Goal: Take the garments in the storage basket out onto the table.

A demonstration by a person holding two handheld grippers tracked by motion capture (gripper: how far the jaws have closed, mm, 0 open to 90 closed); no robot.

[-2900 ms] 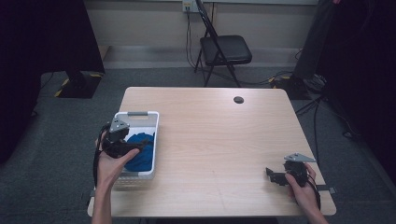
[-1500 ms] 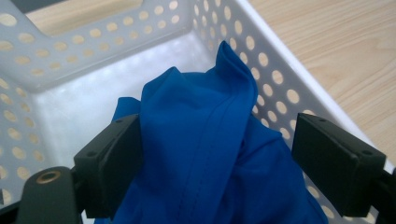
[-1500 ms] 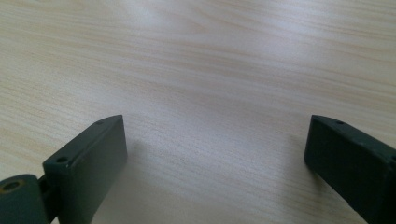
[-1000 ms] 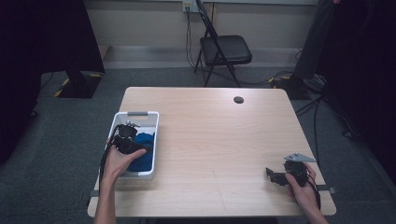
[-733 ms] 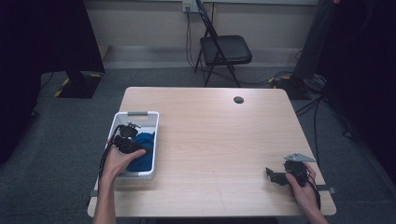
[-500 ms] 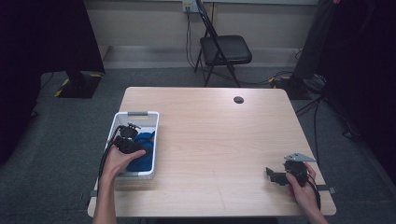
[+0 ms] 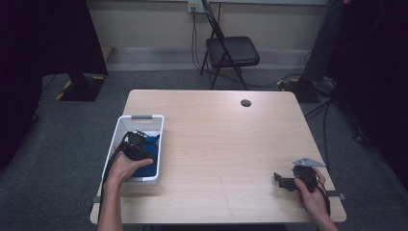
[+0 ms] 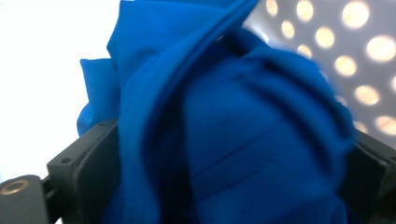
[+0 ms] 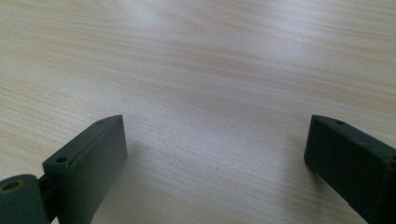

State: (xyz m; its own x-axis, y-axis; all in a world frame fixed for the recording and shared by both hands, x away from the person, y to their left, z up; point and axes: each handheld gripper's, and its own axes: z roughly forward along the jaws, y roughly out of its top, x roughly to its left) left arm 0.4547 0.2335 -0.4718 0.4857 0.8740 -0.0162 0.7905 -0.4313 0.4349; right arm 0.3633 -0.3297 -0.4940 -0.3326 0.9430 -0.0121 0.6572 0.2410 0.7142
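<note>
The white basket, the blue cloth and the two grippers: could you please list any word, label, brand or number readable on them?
None can be read.
White basket: plain walls, no label seen.
Blue cloth: plain fabric, no tag showing.
Left gripper and right gripper: black, no legible marking.

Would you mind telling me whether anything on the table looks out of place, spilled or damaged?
Nothing stands out. The blue cloth lies bunched, not folded, inside the white basket at the table's left edge, between the wide jaws of the left claw. The right claw rests open on bare wood. Nothing looks spilled or broken.
</note>
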